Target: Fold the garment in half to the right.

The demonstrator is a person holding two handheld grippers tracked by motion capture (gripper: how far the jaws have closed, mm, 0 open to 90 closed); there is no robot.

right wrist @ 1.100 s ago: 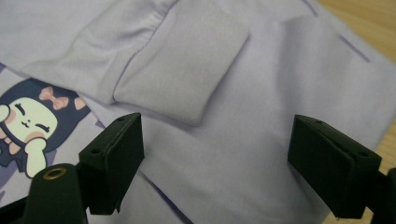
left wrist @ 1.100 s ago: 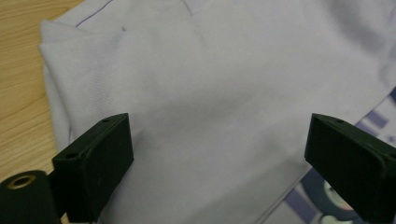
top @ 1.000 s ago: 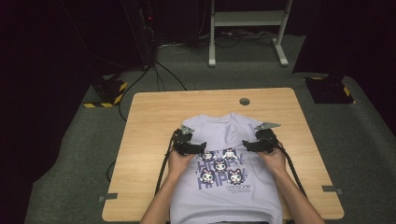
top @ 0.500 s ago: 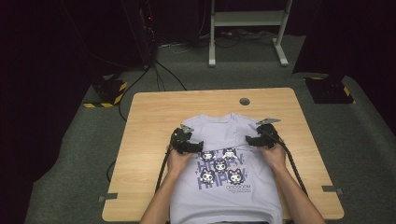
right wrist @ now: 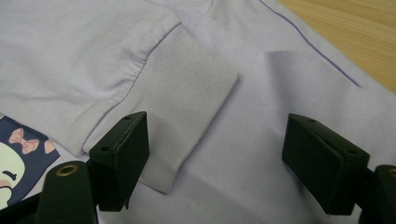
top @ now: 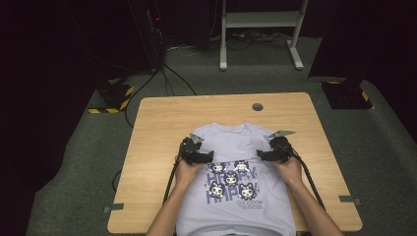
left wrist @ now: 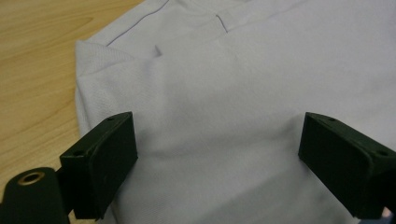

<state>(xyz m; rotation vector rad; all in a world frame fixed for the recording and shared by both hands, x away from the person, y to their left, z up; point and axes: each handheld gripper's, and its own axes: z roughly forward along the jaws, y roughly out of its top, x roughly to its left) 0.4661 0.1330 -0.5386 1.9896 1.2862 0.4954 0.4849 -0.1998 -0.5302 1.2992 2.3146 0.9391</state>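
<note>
A light wooden counter (top: 157,123) is standing on grey carpeted floor (top: 74,167). A lilac sweatshirt (top: 231,142) is lying flat on its near half, spreading across the middle and hanging past the near edge, sleeves folded inward. A small round grommet (top: 257,106) is sitting near the far edge, well apart from the garment.

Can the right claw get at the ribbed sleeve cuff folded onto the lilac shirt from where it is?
Probably yes. The right claw is open, with the ribbed lilac sleeve cuff lying flat on the lilac cartoon-print shirt just ahead of its jaws, and nothing lies between them.
</note>
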